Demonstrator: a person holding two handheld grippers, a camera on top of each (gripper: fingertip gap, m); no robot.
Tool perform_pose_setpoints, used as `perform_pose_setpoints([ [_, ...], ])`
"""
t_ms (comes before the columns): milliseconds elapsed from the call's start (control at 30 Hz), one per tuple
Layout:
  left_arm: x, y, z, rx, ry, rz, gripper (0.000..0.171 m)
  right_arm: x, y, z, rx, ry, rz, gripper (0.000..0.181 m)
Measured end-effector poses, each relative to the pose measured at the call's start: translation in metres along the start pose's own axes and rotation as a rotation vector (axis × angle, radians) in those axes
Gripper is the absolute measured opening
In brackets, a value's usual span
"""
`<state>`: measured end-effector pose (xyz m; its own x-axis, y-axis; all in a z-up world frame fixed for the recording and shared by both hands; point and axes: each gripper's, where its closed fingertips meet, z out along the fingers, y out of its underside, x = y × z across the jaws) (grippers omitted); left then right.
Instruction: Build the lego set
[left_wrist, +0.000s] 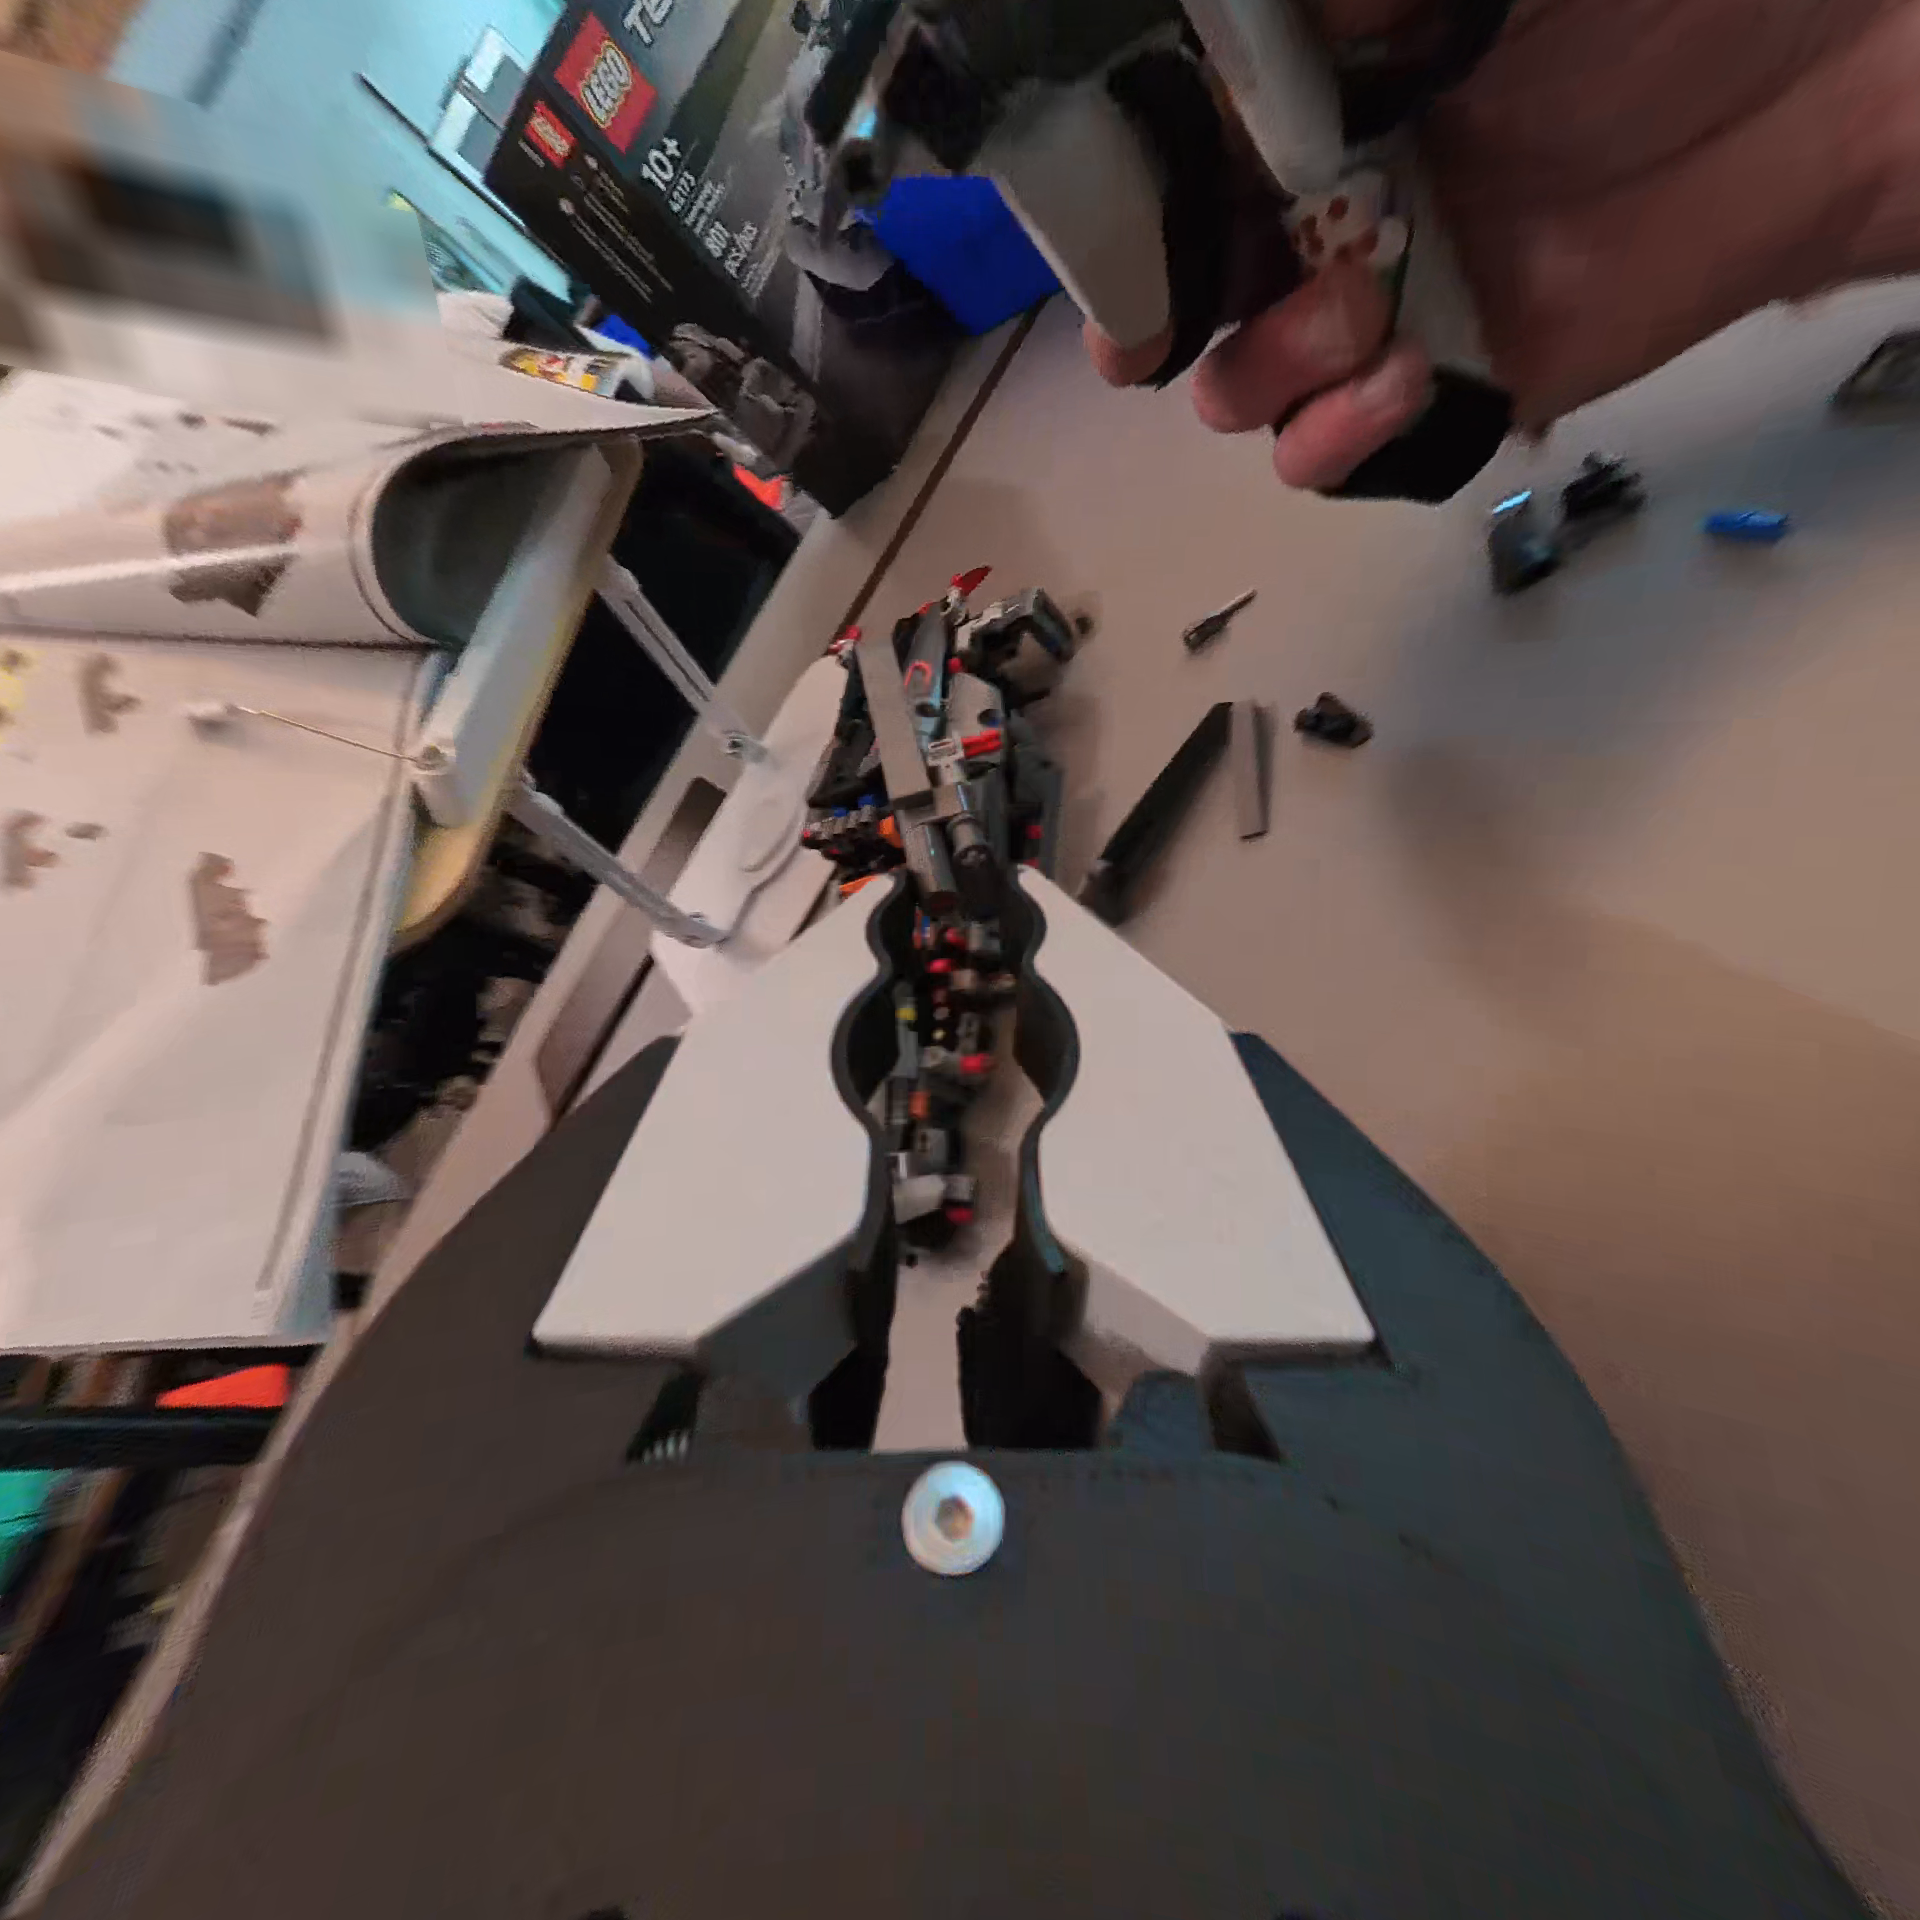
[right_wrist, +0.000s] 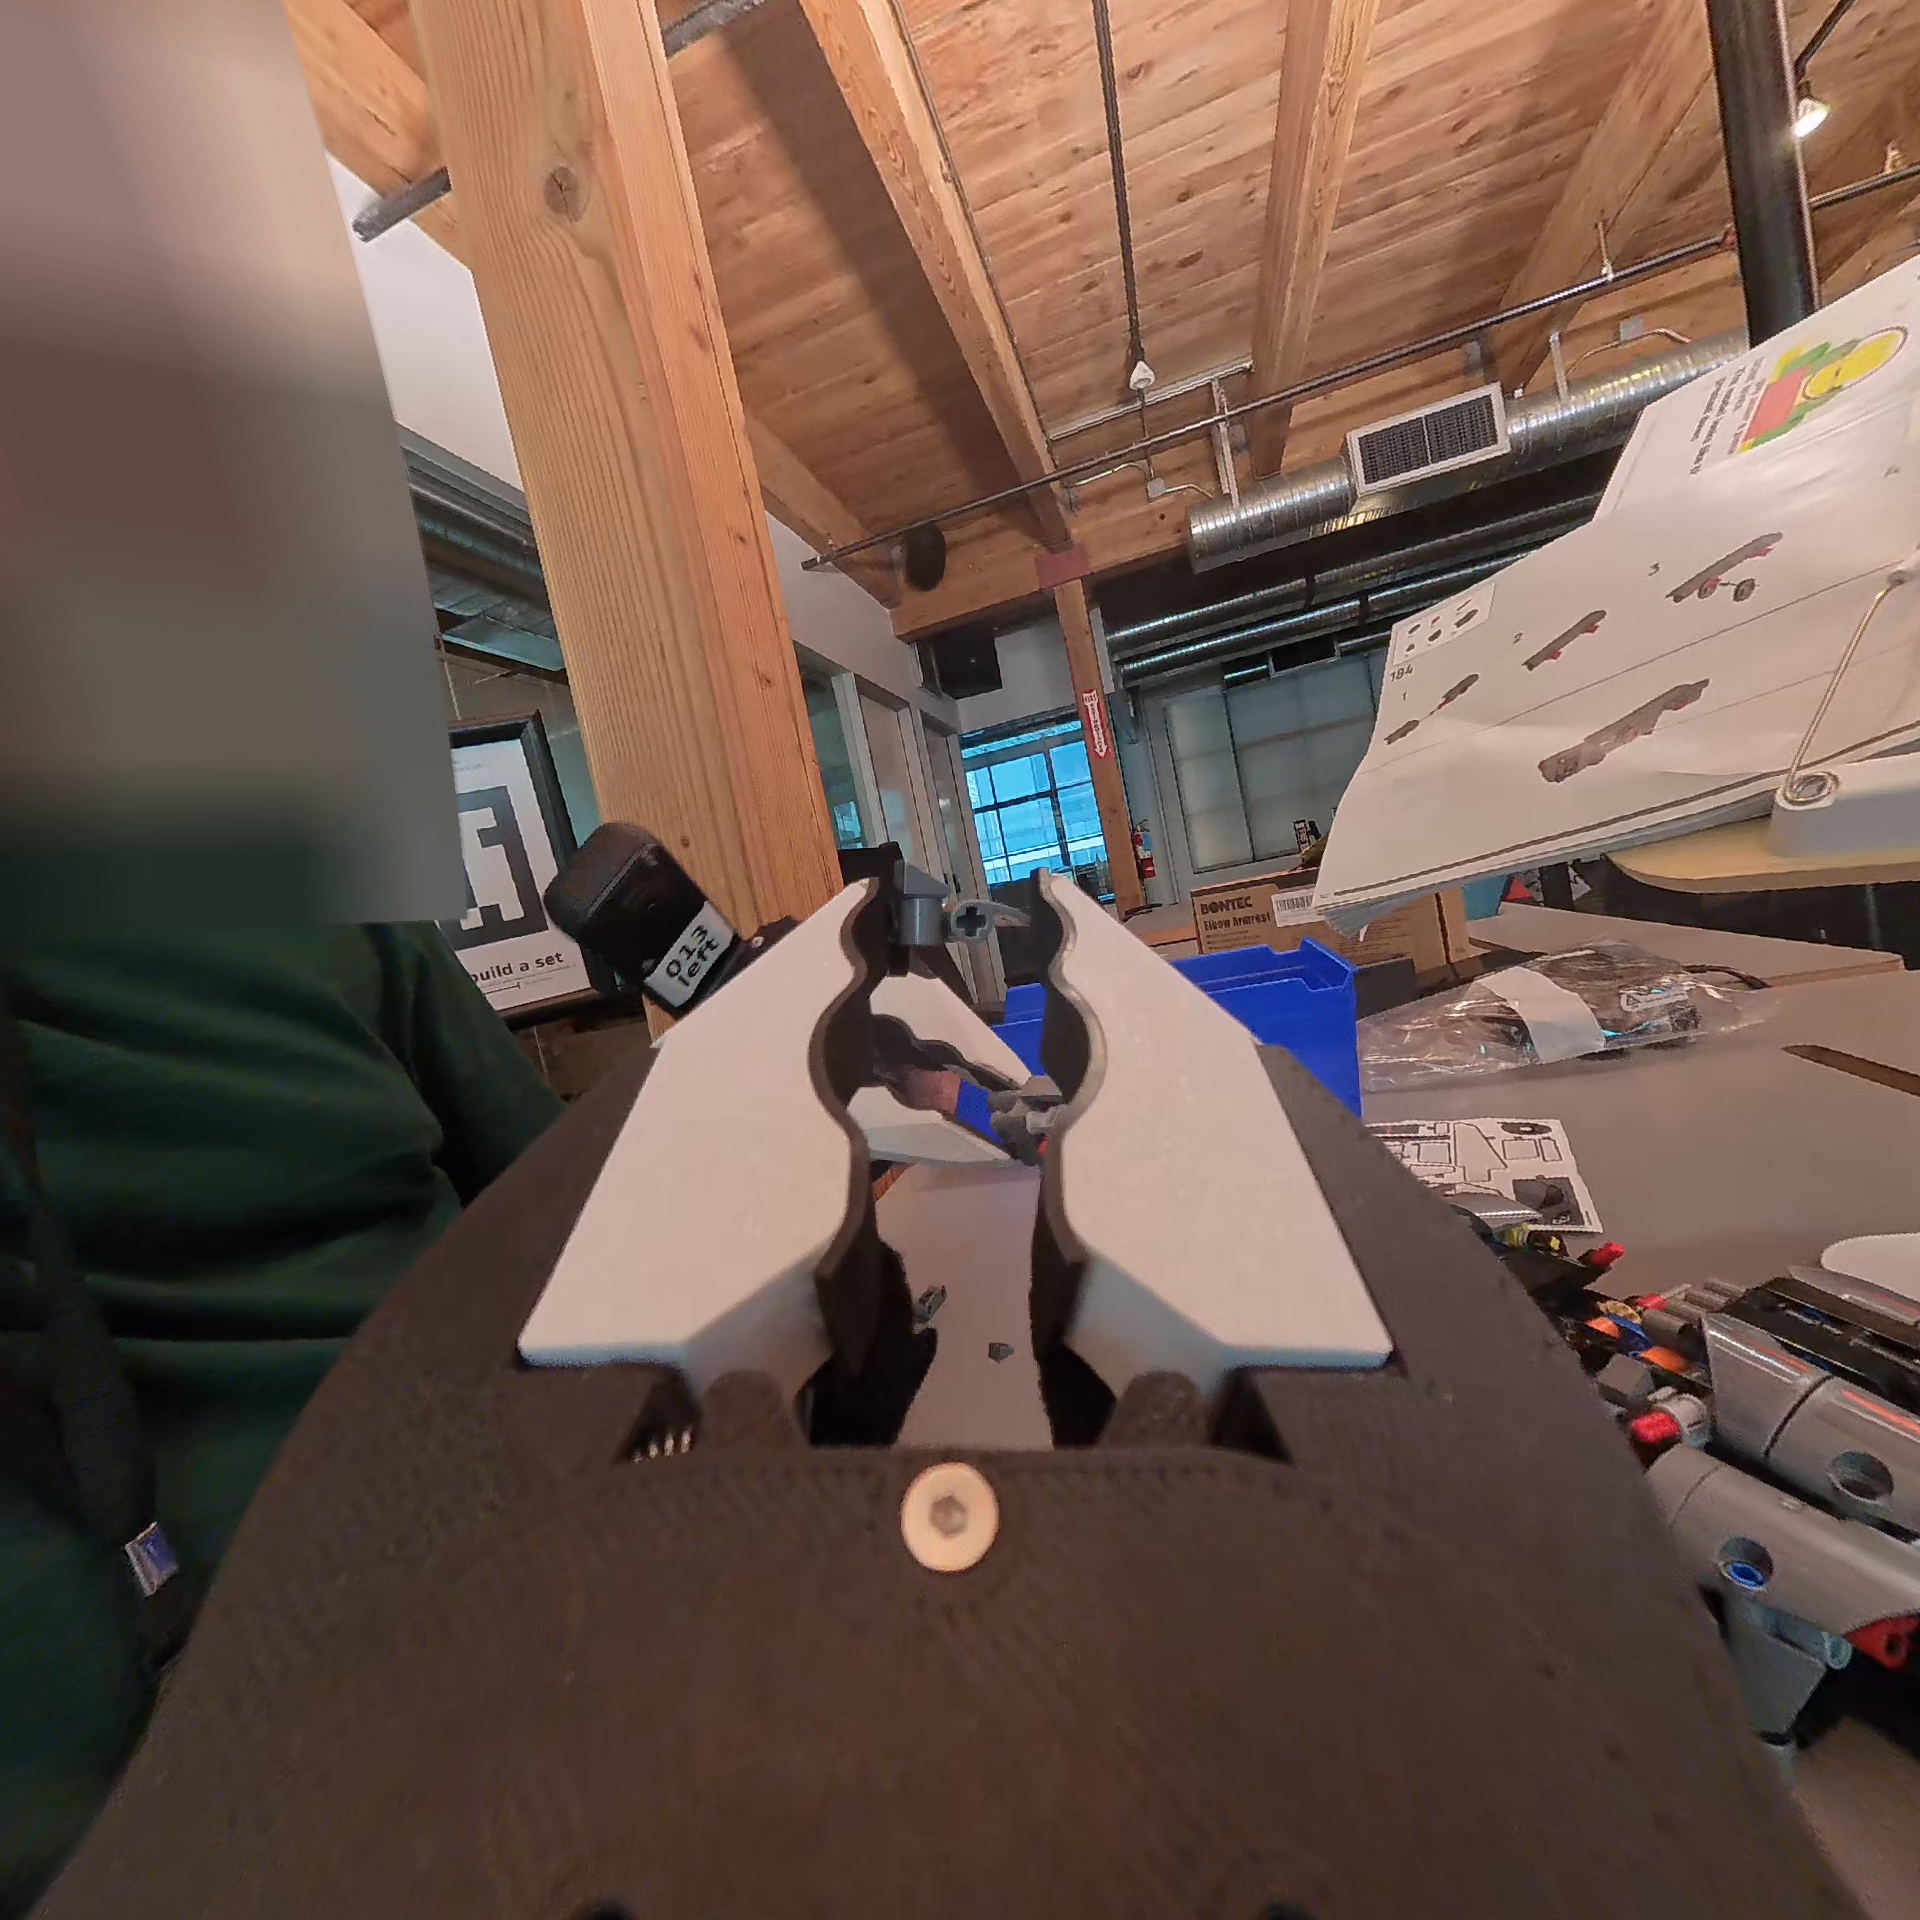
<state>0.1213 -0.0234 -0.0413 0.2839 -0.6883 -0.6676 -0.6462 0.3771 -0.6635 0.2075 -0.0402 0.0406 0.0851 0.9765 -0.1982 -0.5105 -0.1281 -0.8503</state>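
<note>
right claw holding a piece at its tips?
Yes: in the right wrist view, the right claw pinches a small grey piece between its tips.

Timber-beamed ceiling (right_wrist: 1195, 208), thick wooden post (right_wrist: 623, 520), silver duct (right_wrist: 1455, 478), far windows (right_wrist: 1023, 810).

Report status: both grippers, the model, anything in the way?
Left gripper open, over the grey-and-black brick model on the table. Right gripper raised, a small grey pin piece at its tips; grip unclear. Loose black parts beside the model.
</note>
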Motion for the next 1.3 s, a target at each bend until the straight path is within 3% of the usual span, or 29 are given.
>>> perform_pose_setpoints([
  [133, -0.002, -0.001, 0.001, -0.033, -0.117, 0.177, 0.013, -0.003, -0.001, 0.000, 0.007, -0.015, -0.004, 0.024],
  [400, -0.006, -0.017, -0.006, 0.010, -0.189, 0.250, 0.013, -0.017, 0.000, 0.004, -0.012, -0.077, -0.047, 0.024],
  [467, 0.002, -0.016, -0.004, 0.014, -0.130, 0.227, 0.014, -0.014, -0.003, 0.002, -0.003, -0.059, -0.053, 0.024],
  [633, 0.030, 0.000, 0.003, 0.012, 0.141, -0.039, 0.014, -0.011, -0.018, -0.009, 0.058, -0.032, -0.057, 0.024],
  [700, 0.046, 0.010, 0.004, -0.019, 0.279, -0.170, 0.014, -0.010, -0.019, -0.009, 0.059, -0.029, -0.056, 0.025],
  [800, 0.064, 0.030, 0.007, -0.100, 0.393, -0.239, 0.014, -0.009, -0.015, -0.008, 0.040, -0.028, -0.049, 0.024],
  [933, 0.081, 0.052, 0.011, -0.165, 0.450, -0.250, 0.014, -0.005, -0.006, -0.005, -0.001, -0.014, -0.038, 0.024],
  [1300, 0.091, 0.065, 0.018, -0.197, 0.481, -0.230, 0.014, -0.003, -0.004, -0.006, -0.008, -0.006, -0.030, 0.024],
])
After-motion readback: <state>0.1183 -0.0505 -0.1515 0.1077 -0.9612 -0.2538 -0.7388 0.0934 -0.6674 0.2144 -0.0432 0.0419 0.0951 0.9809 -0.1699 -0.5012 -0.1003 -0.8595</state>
